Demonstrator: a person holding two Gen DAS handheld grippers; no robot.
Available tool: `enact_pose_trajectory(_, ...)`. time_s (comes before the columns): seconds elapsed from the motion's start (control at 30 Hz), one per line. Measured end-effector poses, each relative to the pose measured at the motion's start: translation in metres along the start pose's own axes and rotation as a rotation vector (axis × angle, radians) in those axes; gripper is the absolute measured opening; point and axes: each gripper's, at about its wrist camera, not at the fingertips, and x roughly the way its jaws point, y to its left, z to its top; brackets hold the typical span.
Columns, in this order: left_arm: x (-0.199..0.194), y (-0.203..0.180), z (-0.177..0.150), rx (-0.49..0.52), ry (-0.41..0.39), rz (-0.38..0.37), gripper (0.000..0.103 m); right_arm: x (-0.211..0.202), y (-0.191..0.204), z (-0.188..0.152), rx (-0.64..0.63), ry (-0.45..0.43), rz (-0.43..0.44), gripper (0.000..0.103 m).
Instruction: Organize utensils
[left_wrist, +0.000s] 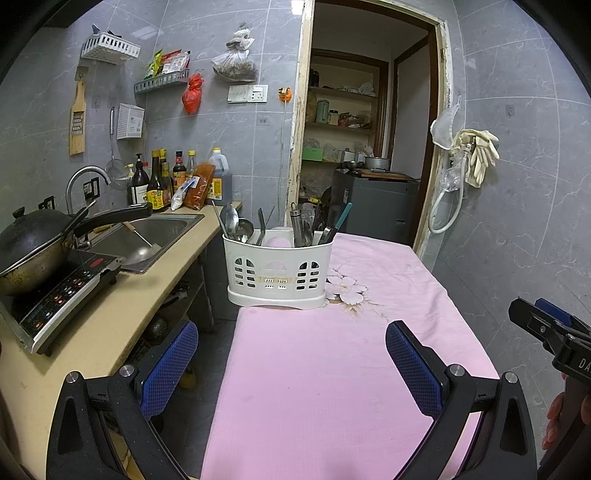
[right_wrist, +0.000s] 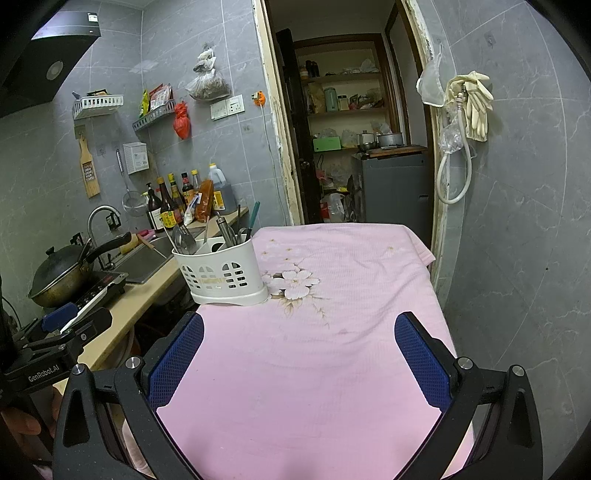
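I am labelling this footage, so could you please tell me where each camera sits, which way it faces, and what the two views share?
Left wrist: sits on the left gripper, looking forward over the pink tablecloth at the white utensil holder and doorway; its own open blue fingers show, plus the right gripper at the right edge.
Right wrist: sits on the right gripper, facing the same way from further right; its open fingers show, the left gripper at the left edge.
Shared: tablecloth, utensil holder, sink, doorway.
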Motion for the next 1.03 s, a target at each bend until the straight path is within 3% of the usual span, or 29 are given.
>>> enact_pose_trajectory(1.03, 0.009, 0.006, -0.002, 0.010, 0.018, 0.023, 0.103, 0.014, 0.005, -0.003, 0.000, 0.020, 0.003, 0.102)
